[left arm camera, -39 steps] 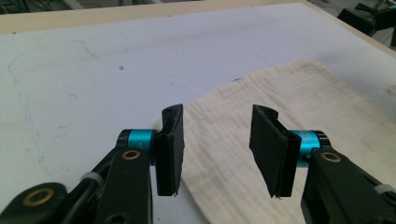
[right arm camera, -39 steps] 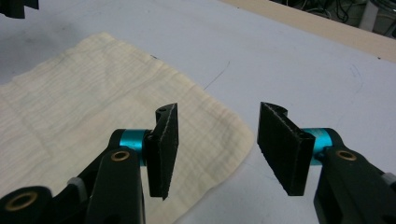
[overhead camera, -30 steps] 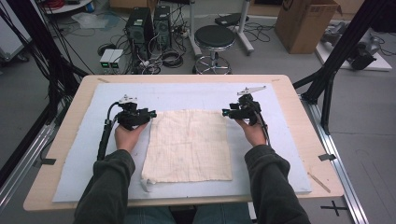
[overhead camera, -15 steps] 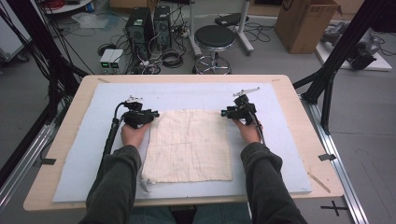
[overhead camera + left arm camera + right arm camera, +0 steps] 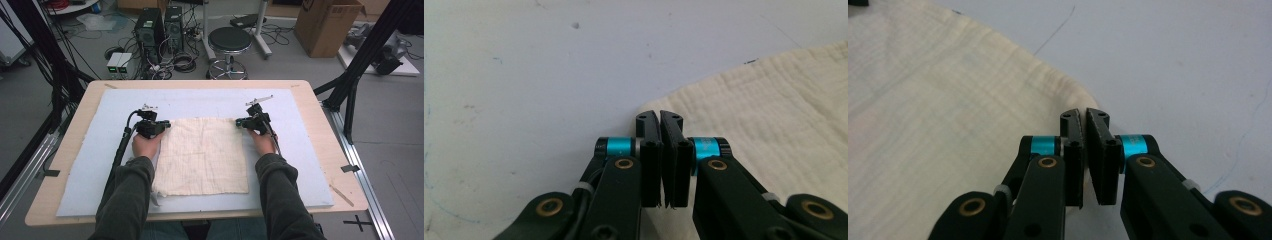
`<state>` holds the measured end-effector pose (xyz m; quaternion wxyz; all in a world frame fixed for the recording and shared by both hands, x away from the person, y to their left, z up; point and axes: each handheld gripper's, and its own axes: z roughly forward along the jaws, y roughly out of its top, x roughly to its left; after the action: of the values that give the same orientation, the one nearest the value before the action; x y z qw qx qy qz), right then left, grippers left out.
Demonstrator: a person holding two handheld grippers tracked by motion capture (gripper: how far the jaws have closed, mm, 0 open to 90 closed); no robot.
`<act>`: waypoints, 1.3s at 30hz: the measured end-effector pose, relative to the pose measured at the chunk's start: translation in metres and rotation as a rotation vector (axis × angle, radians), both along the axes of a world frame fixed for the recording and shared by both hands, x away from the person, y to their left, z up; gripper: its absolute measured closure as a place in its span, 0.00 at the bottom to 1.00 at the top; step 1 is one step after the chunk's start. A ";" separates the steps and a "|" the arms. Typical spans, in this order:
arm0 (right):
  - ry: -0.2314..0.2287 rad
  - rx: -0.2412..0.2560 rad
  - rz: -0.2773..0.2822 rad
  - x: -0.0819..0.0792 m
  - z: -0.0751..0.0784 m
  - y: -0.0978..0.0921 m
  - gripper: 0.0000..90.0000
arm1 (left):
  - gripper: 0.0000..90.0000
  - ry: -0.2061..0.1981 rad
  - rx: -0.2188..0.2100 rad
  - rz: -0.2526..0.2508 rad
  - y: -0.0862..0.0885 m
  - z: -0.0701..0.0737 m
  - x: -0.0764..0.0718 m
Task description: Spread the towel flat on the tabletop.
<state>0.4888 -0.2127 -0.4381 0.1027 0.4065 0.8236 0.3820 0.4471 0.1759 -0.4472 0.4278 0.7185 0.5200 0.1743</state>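
A black stool (image 5: pixel 229 41), computer towers (image 5: pixel 159 26) and cardboard box (image 5: pixel 326 25) stand behind.

High view: fixed above the person's side, facing forward and down over the whole desk (image 5: pixel 320 107). Each claw view rides close behind its own jaws, looking along them, low over the mat. All three share the cloth (image 5: pixel 202 152) corners at the claws.

Your forearms reach forward side by side, well apart. Your left gripper (image 5: pixel 161 126) points right, your right gripper (image 5: pixel 243 121) points left. Both grippers' jaws are pressed together, each hand wrapped around its handle.
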 end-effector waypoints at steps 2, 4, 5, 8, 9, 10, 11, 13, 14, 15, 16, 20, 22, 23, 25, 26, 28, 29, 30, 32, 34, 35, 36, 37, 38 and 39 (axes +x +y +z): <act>-0.007 0.025 0.002 -0.001 0.003 -0.001 0.95 | 0.97 -0.013 -0.019 0.003 0.002 0.003 -0.001; -0.017 0.034 0.001 -0.001 0.007 -0.003 0.95 | 0.97 -0.029 -0.039 0.010 0.005 0.007 -0.001; -0.022 0.032 0.005 -0.001 0.009 -0.003 0.95 | 0.97 -0.037 -0.048 0.015 0.007 0.010 -0.001; -0.041 0.050 0.007 -0.001 0.017 -0.004 0.96 | 0.97 -0.063 -0.073 0.025 0.014 0.019 -0.002; -0.048 0.064 0.007 -0.001 0.021 -0.003 0.96 | 0.97 -0.062 -0.075 0.023 0.015 0.022 -0.001; -0.052 0.068 0.012 -0.001 0.023 -0.003 0.96 | 0.97 -0.060 -0.073 0.012 0.015 0.025 -0.001; -0.060 0.069 0.017 0.000 0.027 -0.001 0.96 | 0.97 -0.074 -0.065 0.005 0.015 0.029 0.000; -0.075 0.067 0.032 0.000 0.036 0.003 0.96 | 0.97 -0.095 -0.069 -0.009 0.014 0.038 0.000; -0.091 0.065 0.037 0.000 0.040 0.005 0.96 | 0.97 -0.102 -0.068 -0.018 0.014 0.041 0.000; -0.088 0.068 0.037 -0.001 0.042 0.006 0.96 | 0.97 -0.105 -0.067 -0.025 0.013 0.042 -0.001; -0.086 0.066 0.037 0.000 0.043 0.006 0.96 | 0.97 -0.107 -0.061 -0.030 0.012 0.042 -0.001; -0.058 0.066 0.032 0.000 0.040 0.002 0.96 | 0.97 -0.081 -0.026 -0.055 0.010 0.039 -0.003; -0.047 0.072 0.027 -0.001 0.039 -0.001 0.96 | 0.97 -0.084 -0.032 -0.056 0.012 0.039 -0.005; -0.046 0.083 0.024 -0.002 0.038 -0.003 0.96 | 0.97 -0.084 -0.034 -0.055 0.013 0.039 -0.006; -0.035 0.101 0.023 -0.002 0.038 -0.005 0.96 | 0.97 -0.085 -0.041 -0.053 0.015 0.040 -0.008; -0.037 0.107 0.029 -0.003 0.038 -0.006 0.96 | 0.97 -0.087 -0.043 -0.056 0.016 0.040 -0.009; -0.039 0.115 0.036 -0.004 0.039 -0.006 0.96 | 0.97 -0.088 -0.050 -0.060 0.017 0.040 -0.012; -0.036 0.120 0.042 -0.005 0.039 -0.006 0.96 | 0.97 -0.090 -0.051 -0.065 0.018 0.039 -0.014; -0.035 0.127 0.045 -0.006 0.040 -0.005 0.96 | 0.97 -0.087 -0.055 -0.069 0.018 0.039 -0.015; -0.038 0.137 0.057 -0.009 0.040 -0.006 0.96 | 0.97 -0.095 -0.052 -0.066 0.019 0.039 -0.020; -0.031 0.145 0.060 -0.012 0.038 -0.008 0.96 | 0.97 -0.101 -0.055 -0.066 0.020 0.038 -0.023; -0.032 0.155 0.057 -0.012 0.038 -0.009 0.96 | 0.97 -0.105 -0.059 -0.067 0.020 0.037 -0.026; -0.034 0.174 0.056 -0.014 0.036 -0.011 0.96 | 0.97 -0.106 -0.060 -0.070 0.020 0.036 -0.027; -0.031 0.182 0.056 -0.015 0.035 -0.012 0.96 | 0.97 -0.103 -0.060 -0.076 0.020 0.036 -0.028; -0.022 0.181 0.059 -0.016 0.035 -0.013 0.96 | 0.97 -0.105 -0.056 -0.079 0.019 0.035 -0.030; -0.017 0.175 0.060 -0.017 0.035 -0.014 0.96 | 0.97 -0.103 -0.058 -0.082 0.019 0.035 -0.032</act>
<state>0.4714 -0.2263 -0.4035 0.0621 0.3857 0.7980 0.4588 0.4153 0.1949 -0.4120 0.4813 0.7166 0.4722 0.1784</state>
